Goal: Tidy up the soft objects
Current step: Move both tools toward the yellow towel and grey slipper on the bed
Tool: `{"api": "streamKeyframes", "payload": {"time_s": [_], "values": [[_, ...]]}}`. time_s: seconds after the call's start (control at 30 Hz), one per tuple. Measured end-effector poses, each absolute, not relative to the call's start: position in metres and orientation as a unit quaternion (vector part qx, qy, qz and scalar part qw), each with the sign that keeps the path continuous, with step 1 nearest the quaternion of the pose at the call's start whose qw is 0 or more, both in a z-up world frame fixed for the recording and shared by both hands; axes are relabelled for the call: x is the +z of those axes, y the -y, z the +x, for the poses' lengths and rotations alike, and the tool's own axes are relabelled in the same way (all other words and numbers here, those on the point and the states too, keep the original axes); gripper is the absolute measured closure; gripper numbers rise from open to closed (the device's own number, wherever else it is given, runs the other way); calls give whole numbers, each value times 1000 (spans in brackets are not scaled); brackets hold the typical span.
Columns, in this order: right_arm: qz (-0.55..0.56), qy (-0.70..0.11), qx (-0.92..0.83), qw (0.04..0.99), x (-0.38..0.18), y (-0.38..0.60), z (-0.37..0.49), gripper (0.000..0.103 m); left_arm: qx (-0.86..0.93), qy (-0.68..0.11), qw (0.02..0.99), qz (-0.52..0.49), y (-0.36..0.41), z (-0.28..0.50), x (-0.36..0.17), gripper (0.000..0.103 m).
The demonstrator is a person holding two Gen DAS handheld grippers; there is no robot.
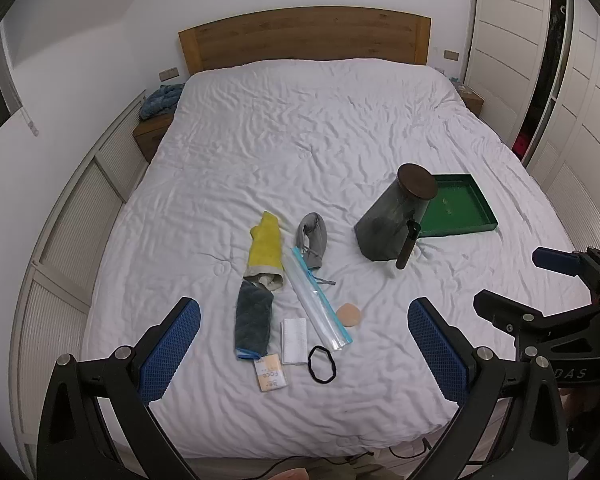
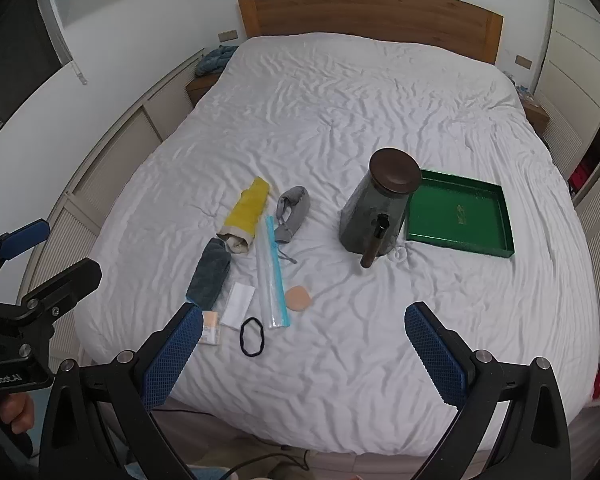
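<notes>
Soft items lie on the white bed [image 1: 308, 128]: a yellow cloth [image 1: 265, 245], a dark grey-blue cloth [image 1: 253, 322], a grey drawstring pouch [image 1: 312, 239], a clear zip bag [image 1: 320, 300], a peach sponge puff [image 1: 349, 314], a white pad [image 1: 294, 340], a black hair tie [image 1: 321, 364] and a small packet [image 1: 271, 376]. My left gripper [image 1: 304, 344] is open and empty above the near bed edge. My right gripper [image 2: 304, 346] is open and empty, just right of the hair tie [image 2: 252, 337].
A dark jar with a brown lid [image 1: 396, 216] leans beside a green tray [image 1: 460, 204] at the right. A dark tube [image 1: 406, 244] rests against the jar. Wardrobe doors [image 1: 512, 40] stand at the right, a wooden nightstand [image 1: 152, 128] at the left.
</notes>
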State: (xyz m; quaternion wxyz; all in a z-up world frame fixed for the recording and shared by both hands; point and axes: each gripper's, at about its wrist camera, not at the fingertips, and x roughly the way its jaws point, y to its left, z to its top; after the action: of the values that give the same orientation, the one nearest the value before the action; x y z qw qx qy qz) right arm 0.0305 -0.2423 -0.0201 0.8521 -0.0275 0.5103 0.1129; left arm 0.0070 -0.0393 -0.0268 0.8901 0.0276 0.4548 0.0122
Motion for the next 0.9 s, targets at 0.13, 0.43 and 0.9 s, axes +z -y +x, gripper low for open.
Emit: {"api": "streamKeyframes", "payload": {"time_s": [0.13, 0.43, 0.9], "values": [[-27, -514, 113, 850, -23, 246, 32, 0, 13, -461, 887, 30, 43, 11, -31, 1], [-27, -515, 113, 849, -26, 249, 36, 0, 19, -467, 883, 33, 49, 18, -33, 1], [-37, -529, 107, 841, -55, 222, 71, 0, 15, -475, 879, 28, 27, 46, -46, 1]]}}
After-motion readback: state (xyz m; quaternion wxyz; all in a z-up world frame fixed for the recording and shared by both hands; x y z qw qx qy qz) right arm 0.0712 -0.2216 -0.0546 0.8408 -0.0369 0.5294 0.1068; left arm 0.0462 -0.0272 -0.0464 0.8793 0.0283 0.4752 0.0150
